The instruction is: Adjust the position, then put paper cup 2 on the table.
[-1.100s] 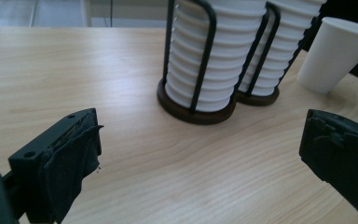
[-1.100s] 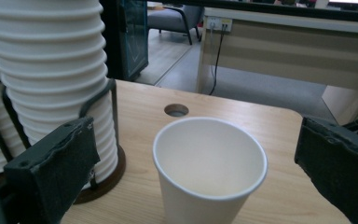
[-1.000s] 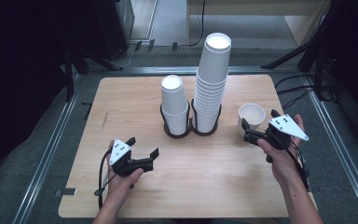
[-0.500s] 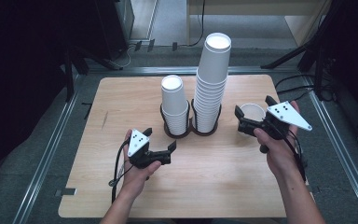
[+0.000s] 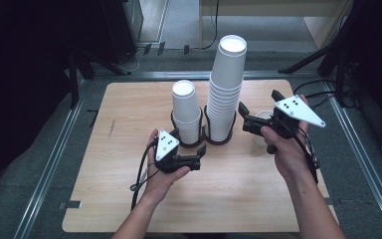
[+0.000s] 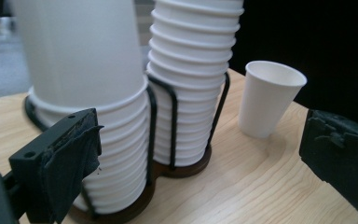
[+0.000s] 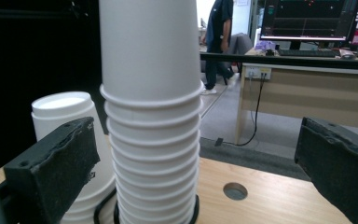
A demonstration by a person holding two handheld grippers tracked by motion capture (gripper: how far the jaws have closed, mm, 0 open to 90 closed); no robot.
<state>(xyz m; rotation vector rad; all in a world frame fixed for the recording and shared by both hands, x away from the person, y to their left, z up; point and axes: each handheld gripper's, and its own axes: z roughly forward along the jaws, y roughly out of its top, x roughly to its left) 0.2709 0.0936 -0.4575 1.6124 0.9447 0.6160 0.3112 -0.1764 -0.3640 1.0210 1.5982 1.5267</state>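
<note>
Nearest, two grippers are held over the front half of the wooden table (image 5: 129,199), one in each of the person's hands. The left gripper (image 5: 196,157) is kept low, just in front of the short stack of cups (image 5: 186,112), its jaws spread wide and gripping nothing; in the left gripper view one padded jaw is seen just beside the lower rims of that stack, a placing judged to serve steadying or reaching the holder. The right gripper (image 5: 258,109) is raised higher, just right of the tall stack of cups (image 5: 226,89), jaws likewise parted and empty, and is aimed at that stack, probably so that a cup can be pulled from it. Further back, both stacks are kept upright, upside down, by one dark wire holder (image 5: 201,142) with two rings, one stack in each ring. A single loose cup (image 6: 268,98) is stood mouth up on the table well to the right of the holder, apart from it, partly hidden behind the right gripper in the high view. Counted: two grippers, two stacks, one holder, one loose cup
</note>
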